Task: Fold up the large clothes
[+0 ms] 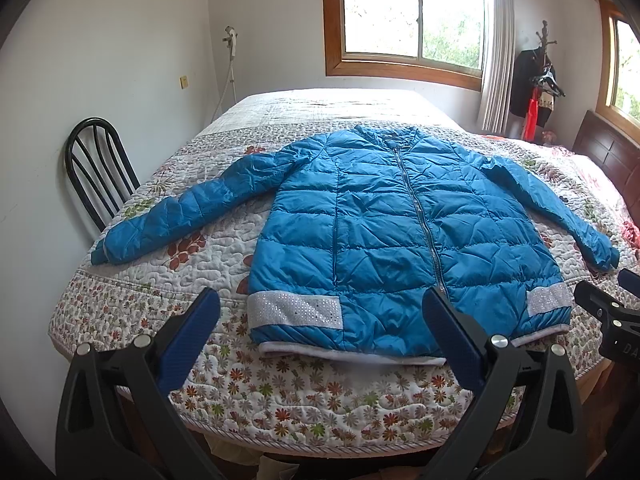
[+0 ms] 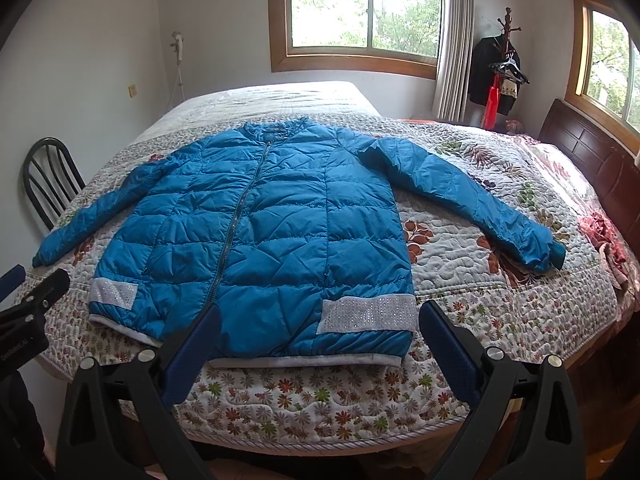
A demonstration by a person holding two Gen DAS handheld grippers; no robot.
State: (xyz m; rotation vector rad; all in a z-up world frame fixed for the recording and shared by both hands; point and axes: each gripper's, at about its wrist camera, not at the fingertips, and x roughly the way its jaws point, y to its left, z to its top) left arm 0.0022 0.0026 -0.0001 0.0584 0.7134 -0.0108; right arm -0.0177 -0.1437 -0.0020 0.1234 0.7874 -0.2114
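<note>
Left wrist view: left gripper (image 1: 320,304) spread wide, holding nothing, above near bed edge; blue puffer jacket (image 1: 392,240) flat, zipped, sleeves out, hem near that edge of floral quilt (image 1: 304,404); right gripper (image 1: 608,312) partly visible, state indeterminate.

Right wrist view: right gripper (image 2: 320,320) spread, holding nothing; headboard (image 2: 596,156) at right.
</note>
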